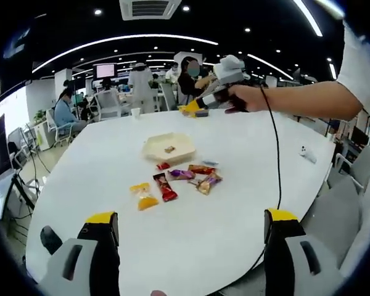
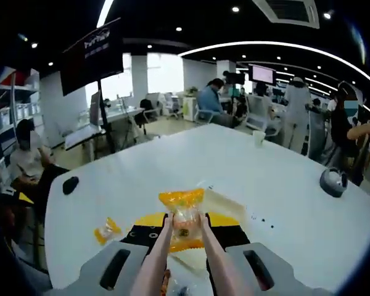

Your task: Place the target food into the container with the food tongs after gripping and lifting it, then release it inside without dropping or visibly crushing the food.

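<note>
A cream container (image 1: 166, 147) sits mid-table with one small snack inside. Several wrapped snacks lie just in front of it, among them a yellow pack (image 1: 143, 196) and a red bar (image 1: 165, 186). My left gripper (image 1: 192, 219) hangs open above the near table edge, nothing between its yellow-tipped jaws. At the far side of the table, a person's hand holds my right gripper (image 1: 219, 92). In the right gripper view, my right gripper (image 2: 185, 223) is shut on pink food tongs (image 2: 157, 256). The tong tips pinch an orange wrapped snack (image 2: 184, 213), held above the table.
Another small yellow pack (image 2: 106, 231) lies on the white table (image 2: 283, 185) left of the tongs. There is a black mouse (image 2: 70, 184), a paper cup (image 2: 258, 138) and a grey round object (image 2: 333, 182). A black cable (image 1: 272, 142) crosses the table. People and chairs surround it.
</note>
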The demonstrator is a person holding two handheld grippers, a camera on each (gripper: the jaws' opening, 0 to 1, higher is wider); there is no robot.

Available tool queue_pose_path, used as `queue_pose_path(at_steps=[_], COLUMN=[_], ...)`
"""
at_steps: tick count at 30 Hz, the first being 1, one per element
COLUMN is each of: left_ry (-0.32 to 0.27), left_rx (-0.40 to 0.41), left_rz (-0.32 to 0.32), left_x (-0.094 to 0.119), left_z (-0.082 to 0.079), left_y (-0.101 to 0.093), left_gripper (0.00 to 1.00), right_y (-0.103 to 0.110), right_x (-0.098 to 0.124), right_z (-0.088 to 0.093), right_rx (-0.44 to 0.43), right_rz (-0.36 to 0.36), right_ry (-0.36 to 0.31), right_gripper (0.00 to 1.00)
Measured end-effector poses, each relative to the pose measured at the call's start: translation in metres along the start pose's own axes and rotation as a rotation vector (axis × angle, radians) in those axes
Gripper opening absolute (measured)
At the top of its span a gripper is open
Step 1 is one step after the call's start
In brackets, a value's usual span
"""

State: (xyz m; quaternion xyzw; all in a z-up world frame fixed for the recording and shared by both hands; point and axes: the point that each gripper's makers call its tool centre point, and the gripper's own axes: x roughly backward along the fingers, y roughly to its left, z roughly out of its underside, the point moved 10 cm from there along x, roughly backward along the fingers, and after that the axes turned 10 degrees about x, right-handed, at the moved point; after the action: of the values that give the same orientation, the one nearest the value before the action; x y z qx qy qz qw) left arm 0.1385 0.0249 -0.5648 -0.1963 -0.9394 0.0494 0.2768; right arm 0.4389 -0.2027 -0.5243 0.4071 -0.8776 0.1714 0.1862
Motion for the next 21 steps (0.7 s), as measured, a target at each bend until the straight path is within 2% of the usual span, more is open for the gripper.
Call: queue_pose_path(at_steps=[7,8,11,16,21], left_ry=[0.003,0.0,0.005,0.011,-0.001], left_rx=[0.013,0.014,0.019,0.027,0.051], left_rz=[-0.02,-0.02,-0.02,-0.04,-0.039], left_x=[0.003,0.003,0.004,0.011,0.013], left_z=[0.001,0.001,0.003,0.005,0.006], left_y=[0.004,0.004,0.007,0.014,0.017], left_gripper=[0.98,0.98,0.98,0.98,0.98], right_y=[-0.007,-0.02,-0.027,-0.032,-0.037], right_x=[-0.026,-0.04,-0.051,-0.061,-0.062], right_z=[-0.015,-0.016,-0.017,-0.008,0.0], right_rx=[0.022,0.024,0.033,0.052,0.024], right_rz=[-0.019,-0.019,-0.028,-0.03,-0.046], right_ry=[0.029,0.042,0.041,0.055,0.079], right_gripper=[0.23,0.23,0.23,0.23,0.25])
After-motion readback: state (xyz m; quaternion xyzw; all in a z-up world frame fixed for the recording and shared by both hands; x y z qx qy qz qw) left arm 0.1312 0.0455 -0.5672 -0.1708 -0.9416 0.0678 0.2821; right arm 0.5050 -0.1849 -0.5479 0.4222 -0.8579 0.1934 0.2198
